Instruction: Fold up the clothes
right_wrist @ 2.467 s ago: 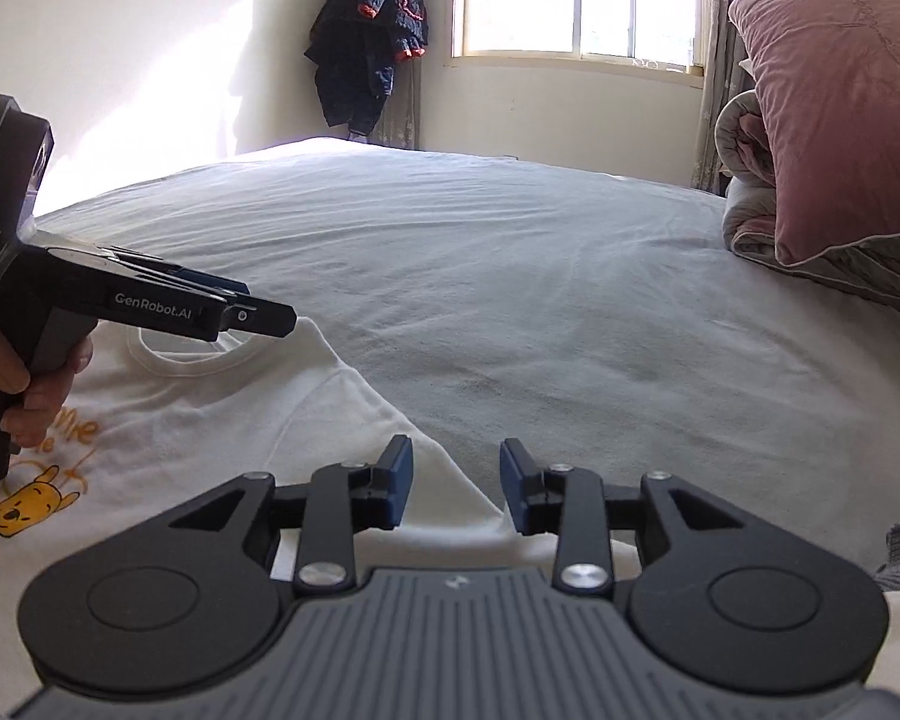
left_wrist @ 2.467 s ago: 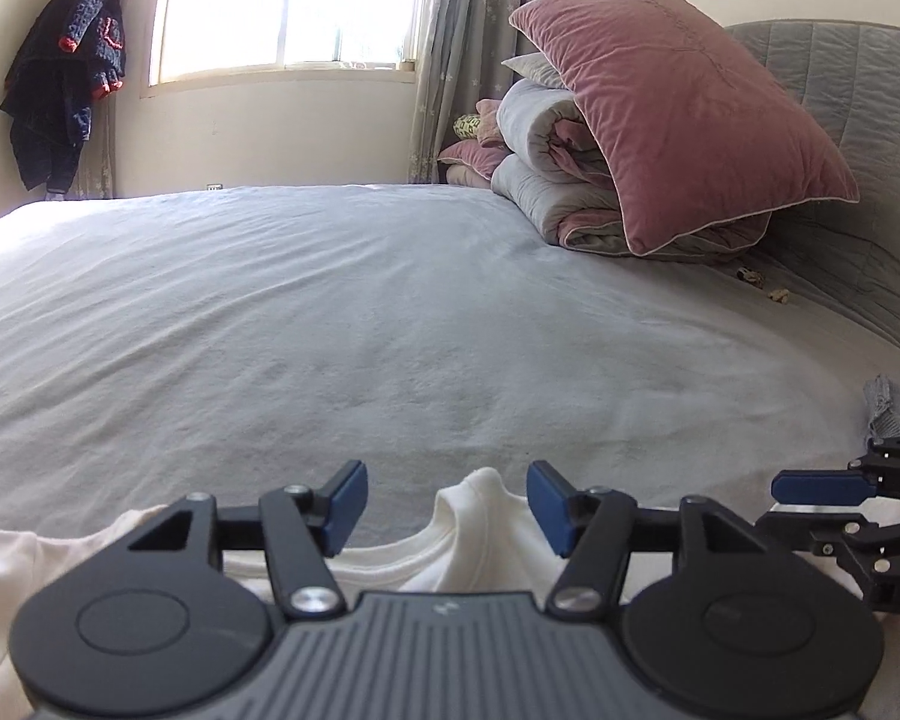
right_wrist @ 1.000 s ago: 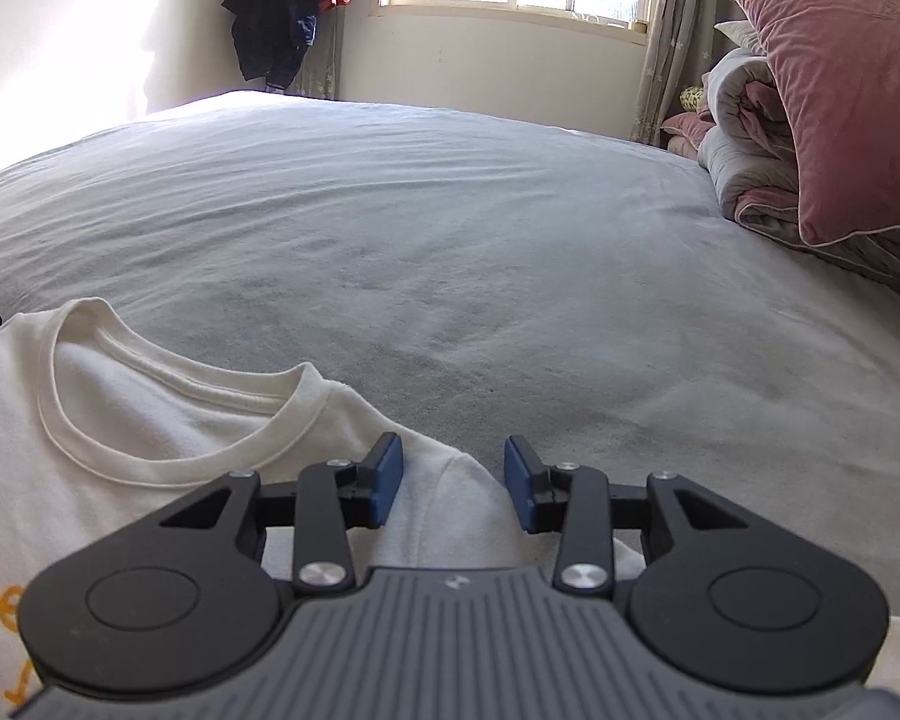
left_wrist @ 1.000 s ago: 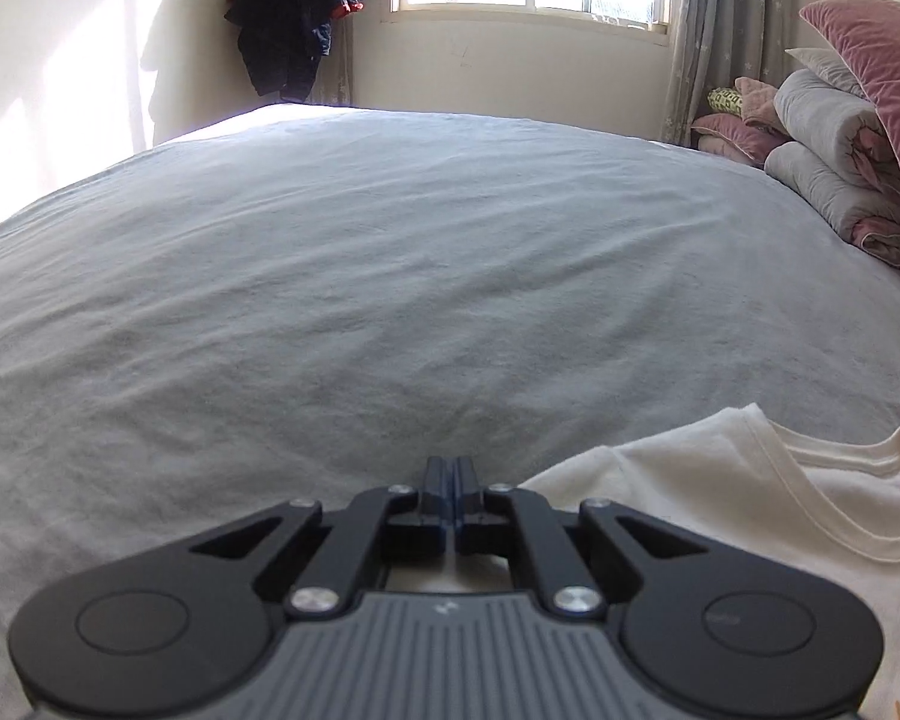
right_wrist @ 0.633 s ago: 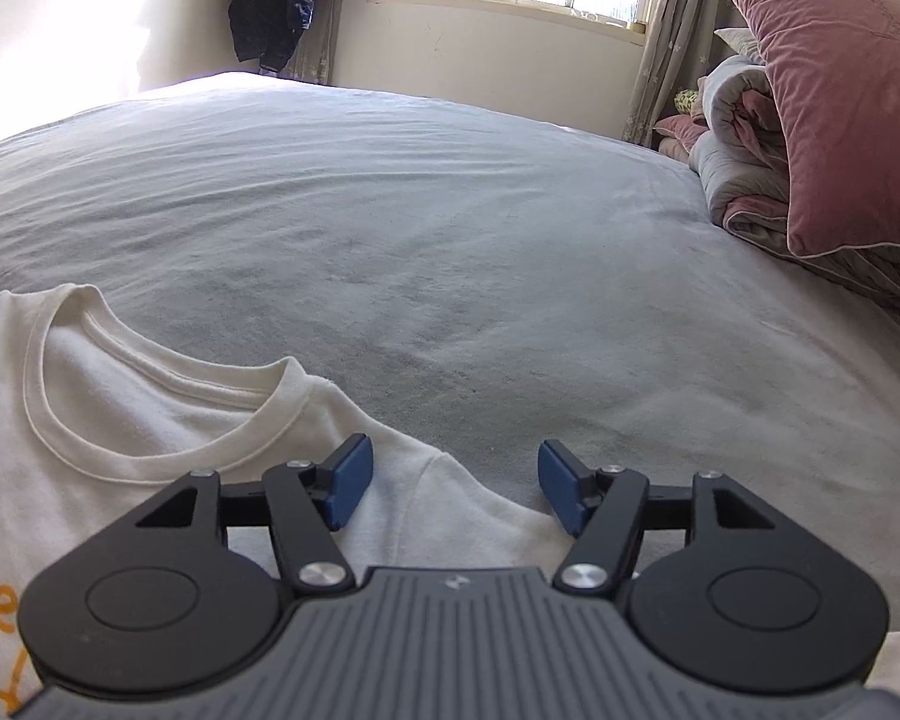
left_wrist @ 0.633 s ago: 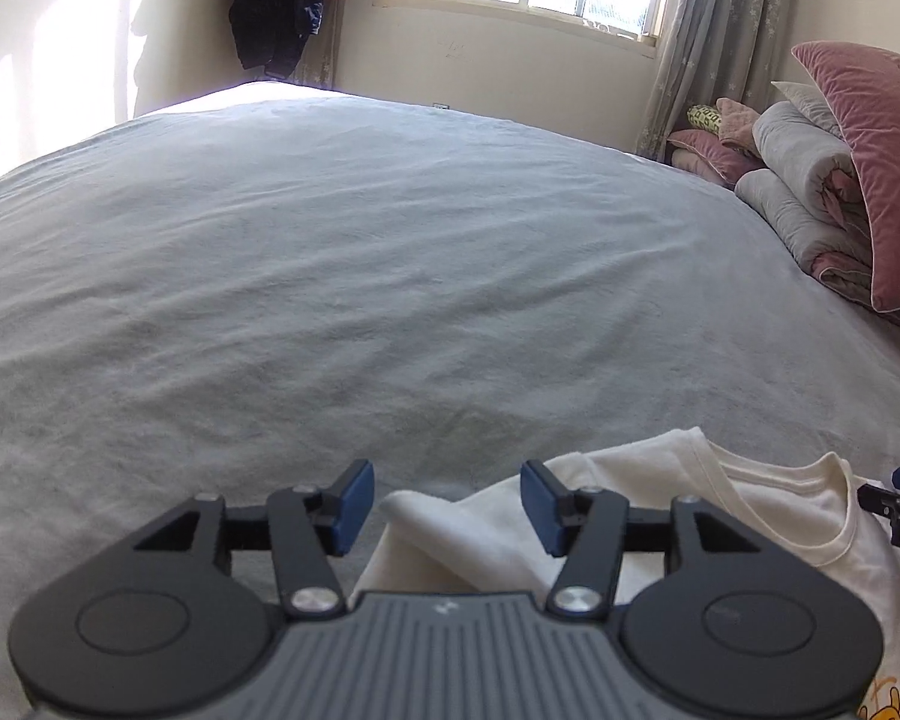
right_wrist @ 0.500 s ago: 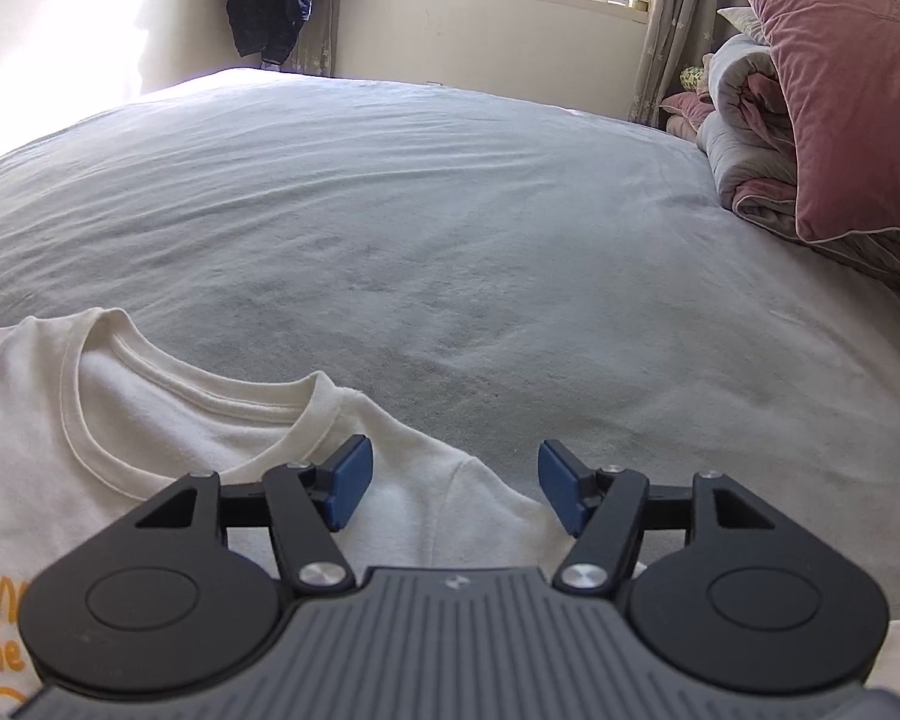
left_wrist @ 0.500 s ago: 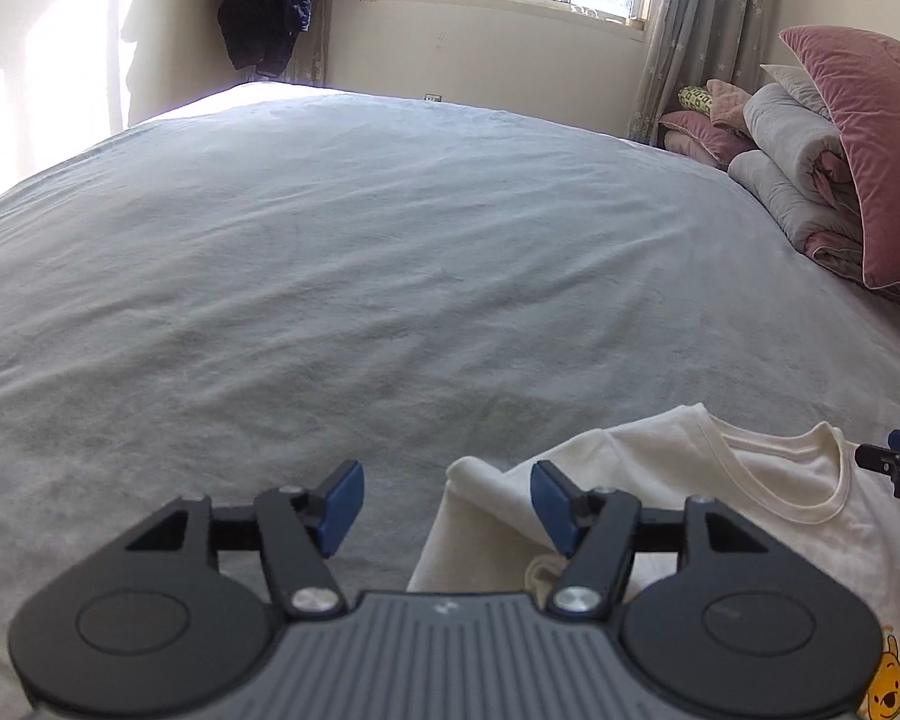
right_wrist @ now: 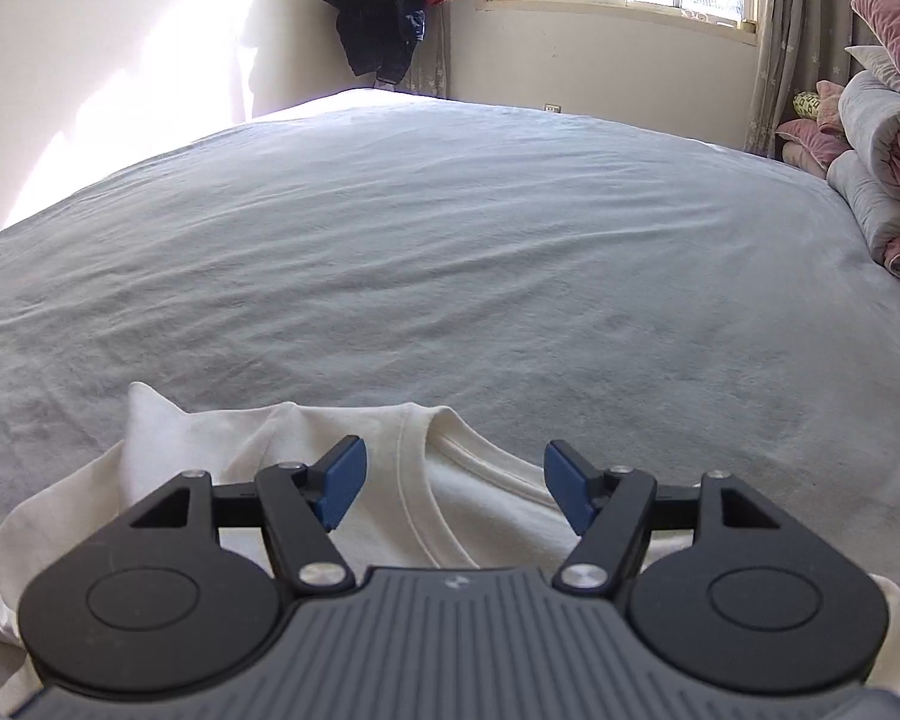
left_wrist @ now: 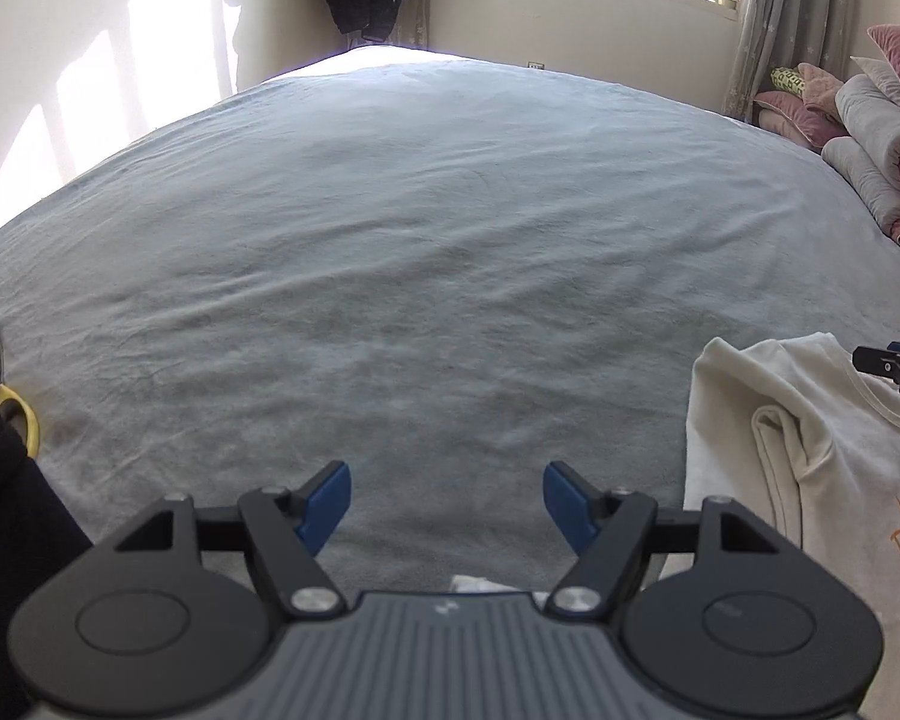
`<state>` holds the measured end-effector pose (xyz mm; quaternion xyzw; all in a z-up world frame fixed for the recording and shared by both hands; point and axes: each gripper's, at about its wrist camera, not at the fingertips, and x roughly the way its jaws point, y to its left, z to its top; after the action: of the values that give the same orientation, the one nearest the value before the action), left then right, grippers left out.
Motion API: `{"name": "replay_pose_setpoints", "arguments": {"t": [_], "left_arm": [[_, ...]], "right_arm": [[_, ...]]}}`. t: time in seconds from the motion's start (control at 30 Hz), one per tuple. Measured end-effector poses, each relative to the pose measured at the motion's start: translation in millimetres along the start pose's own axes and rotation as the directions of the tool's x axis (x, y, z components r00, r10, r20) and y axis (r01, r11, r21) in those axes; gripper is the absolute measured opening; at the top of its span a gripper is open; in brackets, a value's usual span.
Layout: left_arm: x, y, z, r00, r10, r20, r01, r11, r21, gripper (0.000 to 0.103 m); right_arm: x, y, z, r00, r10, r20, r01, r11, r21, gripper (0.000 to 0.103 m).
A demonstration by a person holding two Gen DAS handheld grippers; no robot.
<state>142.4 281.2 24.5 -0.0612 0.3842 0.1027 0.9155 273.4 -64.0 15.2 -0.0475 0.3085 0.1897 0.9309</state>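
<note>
A cream T-shirt [left_wrist: 810,438] with orange print lies on the grey bed at the right of the left wrist view, its left sleeve folded in over the chest. My left gripper [left_wrist: 447,501] stands open over bare bedsheet to the shirt's left, holding nothing. The tip of the other gripper [left_wrist: 891,363] pokes in near the collar. In the right wrist view the T-shirt [right_wrist: 480,492] lies under my right gripper [right_wrist: 455,483], which is open above the collar with nothing between its fingers.
The grey bedsheet [right_wrist: 450,276] stretches far ahead. Folded quilts and pink pillows [right_wrist: 882,180] are stacked at the right. A dark jacket [right_wrist: 390,6] hangs by the window. Yellow-handled scissors [left_wrist: 15,414] lie at the left bed edge beside a dark sleeve.
My left gripper let go of the sleeve it had folded in and slid left off the shirt. My right gripper shifted left, from the shoulder to over the collar, staying open.
</note>
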Motion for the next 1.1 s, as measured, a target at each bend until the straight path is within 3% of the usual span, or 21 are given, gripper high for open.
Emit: {"name": "replay_pose_setpoints", "arguments": {"t": [0.1, 0.2, 0.27, 0.3, 0.47, 0.53, 0.63, 0.83, 0.9, 0.93, 0.97, 1.03, 1.1], "left_arm": [[-2, 18, -7, 0.999, -0.033, -0.009, 0.033, 0.998, -0.054, 0.072], [0, 31, -18, 0.989, -0.146, -0.018, 0.142, 0.982, -0.128, 0.072], [1, 34, -25, 0.973, -0.229, 0.005, 0.227, 0.962, -0.152, 0.072], [1, 33, -27, 0.966, -0.258, 0.014, 0.257, 0.955, -0.147, 0.072], [6, 8, -33, 0.965, -0.260, 0.024, 0.258, 0.965, 0.049, 0.072], [8, 3, -35, 0.963, -0.268, 0.027, 0.265, 0.961, 0.086, 0.072], [10, 4, -39, 0.947, -0.319, 0.029, 0.314, 0.943, 0.115, 0.071], [9, 15, -49, 0.918, -0.394, 0.050, 0.387, 0.914, 0.120, 0.070], [8, 20, -52, 0.909, -0.412, 0.059, 0.403, 0.907, 0.119, 0.049], [4, 20, -53, 0.909, -0.412, 0.064, 0.402, 0.906, 0.129, 0.018], [1, 21, -53, 0.908, -0.413, 0.068, 0.401, 0.905, 0.139, 0.006], [-7, 22, -55, 0.904, -0.420, 0.076, 0.405, 0.900, 0.162, 0.005], [-21, 20, -59, 0.888, -0.454, 0.075, 0.434, 0.880, 0.193, 0.005]], "right_arm": [[4, 21, 0, 0.999, 0.038, 0.018, -0.038, 0.999, -0.013, 0.070], [6, 36, -4, 0.997, 0.065, 0.047, -0.064, 0.998, -0.029, 0.070], [7, 40, -8, 0.994, 0.089, 0.064, -0.087, 0.996, -0.034, 0.070], [7, 42, -10, 0.992, 0.100, 0.072, -0.098, 0.994, -0.037, 0.070], [-3, 42, -7, 0.982, 0.146, 0.119, -0.143, 0.989, -0.036, 0.070], [-9, 35, -5, 0.973, 0.181, 0.146, -0.181, 0.983, -0.009, 0.070], [-12, 27, -4, 0.964, 0.215, 0.159, -0.223, 0.974, 0.036, 0.071], [-8, 22, -3, 0.970, 0.225, 0.088, -0.232, 0.970, 0.075, 0.071], [-8, 23, -5, 0.971, 0.223, 0.083, -0.229, 0.971, 0.074, 0.071], [-8, 23, -6, 0.972, 0.222, 0.080, -0.228, 0.971, 0.073, 0.071], [-9, 24, -6, 0.972, 0.221, 0.077, -0.227, 0.971, 0.073, 0.072], [-9, 25, -8, 0.973, 0.219, 0.071, -0.224, 0.972, 0.072, 0.072], [-7, 26, -9, 0.974, 0.216, 0.065, -0.220, 0.973, 0.070, 0.071]]}}
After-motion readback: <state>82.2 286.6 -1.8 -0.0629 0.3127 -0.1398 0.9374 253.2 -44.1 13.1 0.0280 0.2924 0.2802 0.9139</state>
